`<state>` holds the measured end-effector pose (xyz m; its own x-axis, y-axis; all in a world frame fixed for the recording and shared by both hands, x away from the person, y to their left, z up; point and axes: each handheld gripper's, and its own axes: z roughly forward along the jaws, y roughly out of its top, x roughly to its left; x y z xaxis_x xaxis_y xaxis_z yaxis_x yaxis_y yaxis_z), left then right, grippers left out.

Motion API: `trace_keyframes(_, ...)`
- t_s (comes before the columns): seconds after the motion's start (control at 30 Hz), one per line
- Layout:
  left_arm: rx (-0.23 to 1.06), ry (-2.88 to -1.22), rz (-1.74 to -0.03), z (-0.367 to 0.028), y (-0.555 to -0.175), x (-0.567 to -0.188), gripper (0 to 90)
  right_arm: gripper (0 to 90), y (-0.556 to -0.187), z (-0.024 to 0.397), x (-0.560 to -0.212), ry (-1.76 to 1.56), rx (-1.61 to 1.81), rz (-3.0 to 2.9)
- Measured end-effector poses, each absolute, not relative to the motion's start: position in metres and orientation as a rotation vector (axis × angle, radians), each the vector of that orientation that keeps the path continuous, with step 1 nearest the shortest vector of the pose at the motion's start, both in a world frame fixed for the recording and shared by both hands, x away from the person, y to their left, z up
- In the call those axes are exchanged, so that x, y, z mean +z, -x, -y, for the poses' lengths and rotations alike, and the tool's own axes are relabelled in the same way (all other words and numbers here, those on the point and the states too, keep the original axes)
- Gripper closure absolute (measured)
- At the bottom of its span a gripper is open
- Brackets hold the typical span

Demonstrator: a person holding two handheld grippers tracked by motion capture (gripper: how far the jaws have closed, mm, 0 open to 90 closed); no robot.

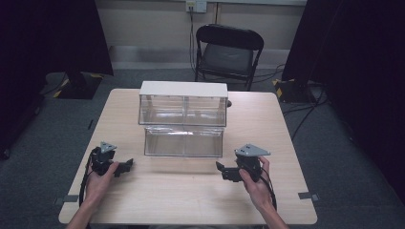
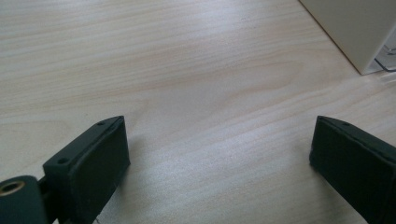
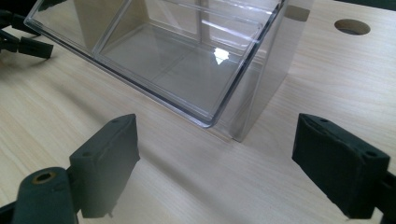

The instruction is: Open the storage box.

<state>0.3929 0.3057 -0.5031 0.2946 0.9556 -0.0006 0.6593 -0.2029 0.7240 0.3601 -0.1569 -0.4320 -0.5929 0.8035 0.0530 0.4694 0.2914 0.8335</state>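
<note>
While both claws [image 1: 125, 165] [image 1: 220, 167] gape empty, the clear bin [image 1: 184, 141] lies crosswise, its opening facing them.

Looks forward and down from above the near edge of the table [image 1: 191, 191], taking in both grippers, the clear drawer box [image 1: 183, 119] between and beyond them, and a chair [image 1: 229, 50] farther back. Rides low on the left gripper [image 2: 219, 144], close over bare wood, catching what is probably a corner of the box at upper right. Rides on the right gripper [image 3: 215, 154], near the box's clear front corner. Shares the box and tabletop across all three views.
</note>
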Motion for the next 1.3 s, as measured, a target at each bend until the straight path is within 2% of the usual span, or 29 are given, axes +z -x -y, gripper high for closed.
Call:
trace_keyframes(0.67,0.614,-1.947,-1.436,-0.306,-0.393,-0.503,4.2,14.0,-0.389,0.121,-0.457,-1.145,1.110,-2.282)
trace_keyframes(1.3,0.614,-1.947,-1.436,-0.306,-0.393,-0.503,4.2,11.7,-0.403,0.114,-0.469,-1.213,1.126,-2.251)
